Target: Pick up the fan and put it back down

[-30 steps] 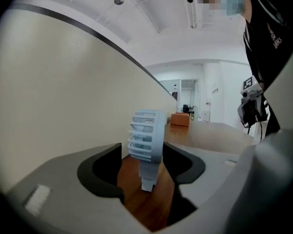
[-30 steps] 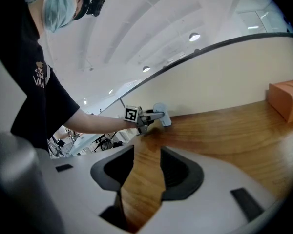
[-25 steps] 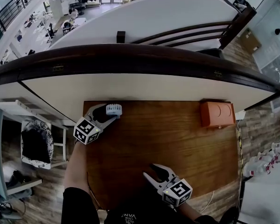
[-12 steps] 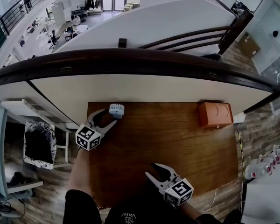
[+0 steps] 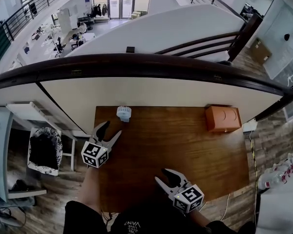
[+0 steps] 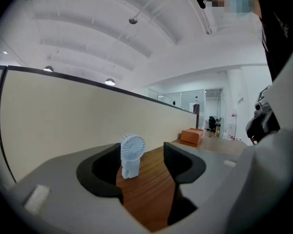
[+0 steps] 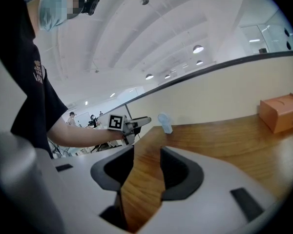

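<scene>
Looks like a light, stiff, tippy plastic fan [image 5: 123,113], so best pinched low on the body, not the grille; left gripper [image 5: 112,129] and right gripper [image 5: 160,174] both gaping, empty.

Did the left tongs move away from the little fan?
Yes. The left tongs backed away from the fan, toward the person, leaving it standing free.

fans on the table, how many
1. The small white fan stands upright at the far edge of the table, near its left corner, beyond the open left tongs. None seems hidden.
</scene>
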A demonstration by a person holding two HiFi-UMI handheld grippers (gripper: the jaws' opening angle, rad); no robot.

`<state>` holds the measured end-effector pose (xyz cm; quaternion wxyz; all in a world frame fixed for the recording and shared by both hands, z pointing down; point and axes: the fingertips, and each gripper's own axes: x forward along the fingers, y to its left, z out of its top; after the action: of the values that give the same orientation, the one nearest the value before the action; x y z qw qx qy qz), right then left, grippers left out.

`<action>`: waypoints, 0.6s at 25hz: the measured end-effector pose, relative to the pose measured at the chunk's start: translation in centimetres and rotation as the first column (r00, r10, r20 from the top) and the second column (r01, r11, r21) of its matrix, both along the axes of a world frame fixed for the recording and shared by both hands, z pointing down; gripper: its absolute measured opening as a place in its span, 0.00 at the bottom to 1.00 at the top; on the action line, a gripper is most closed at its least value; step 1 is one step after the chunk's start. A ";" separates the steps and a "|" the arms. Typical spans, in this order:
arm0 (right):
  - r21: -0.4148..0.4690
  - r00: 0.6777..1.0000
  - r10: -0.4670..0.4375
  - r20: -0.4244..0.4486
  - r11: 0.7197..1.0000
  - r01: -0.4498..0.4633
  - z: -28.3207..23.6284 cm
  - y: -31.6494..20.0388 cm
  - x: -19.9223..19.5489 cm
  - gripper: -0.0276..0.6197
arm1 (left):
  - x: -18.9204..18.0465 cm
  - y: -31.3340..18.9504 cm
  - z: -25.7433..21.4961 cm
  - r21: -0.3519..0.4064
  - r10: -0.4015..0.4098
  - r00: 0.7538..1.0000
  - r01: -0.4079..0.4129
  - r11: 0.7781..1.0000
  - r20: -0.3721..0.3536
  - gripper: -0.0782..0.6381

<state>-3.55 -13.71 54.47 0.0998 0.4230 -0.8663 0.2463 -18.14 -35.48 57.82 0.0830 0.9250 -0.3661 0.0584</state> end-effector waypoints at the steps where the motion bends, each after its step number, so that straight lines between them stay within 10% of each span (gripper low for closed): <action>1: 0.001 1.000 0.003 -0.005 1.000 -0.003 -0.1 0.2 0.3 0.28 | 0.1 0.7 -0.5 0.002 -0.016 1.000 0.016 1.000 -0.012 0.47; 15: 0.074 1.000 -0.029 0.011 0.997 0.028 -2.9 2.7 4.9 0.28 | 4.4 12.8 -7.5 0.063 -0.083 0.996 0.084 0.995 -0.014 0.30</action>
<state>1.39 -11.00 51.61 0.0824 0.4125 -0.8813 0.2154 -13.78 -22.69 50.35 0.0581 0.9114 -0.4055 0.0378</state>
